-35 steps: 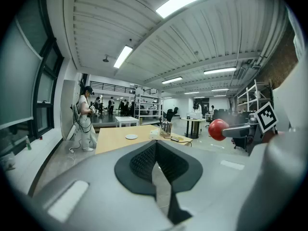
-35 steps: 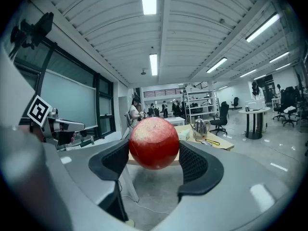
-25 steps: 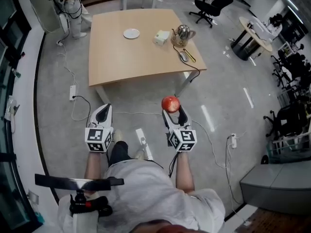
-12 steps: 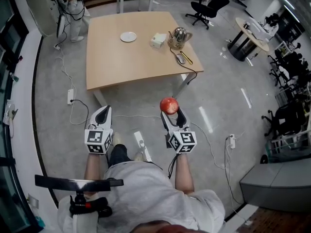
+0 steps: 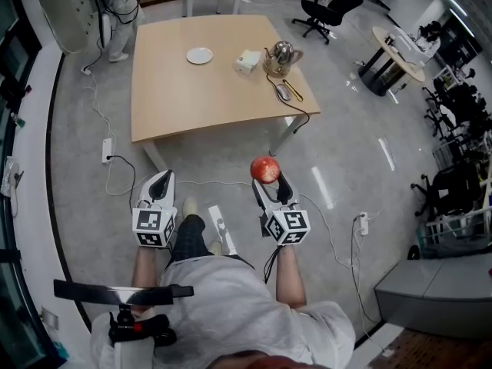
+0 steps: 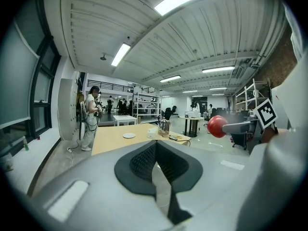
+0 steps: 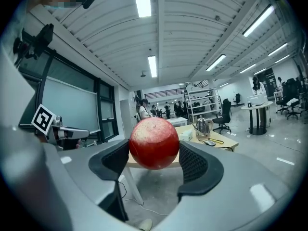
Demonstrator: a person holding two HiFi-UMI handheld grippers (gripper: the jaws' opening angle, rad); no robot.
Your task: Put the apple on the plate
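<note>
A: Where is the apple (image 5: 265,169)?

B: Clamped in the right hand-held gripper (image 5: 271,187). It is carried in the air over the floor, short of the near edge of the wooden surface (image 5: 177,98). In the right gripper view both ribbed pads press its flanks at about the widest girth. Stem direction not readable.

A: Left side?

B: The left hand-held gripper (image 5: 159,183) carries nothing. Its jaws are together, with only a thin seam between the pads. It hangs level with the right one, well apart from it.

A: The plate?

B: Small white plate (image 5: 199,55) on the far half of the surface, left of a white box (image 5: 248,61) and a metal kettle (image 5: 281,54). Nothing on it. Well apart from the apple.

A: Handling?

B: My judgement only. Firm, round, fairly weighty for its bulk, with smooth waxy skin. It could slip or turn if the pads sit off-centre, and would likely bruise under a hard squeeze or a drop. The hold across the middle looks right. The plate seems shallow, so the apple may roll. Set it at the centre and part the jaws only once it rests.
</note>
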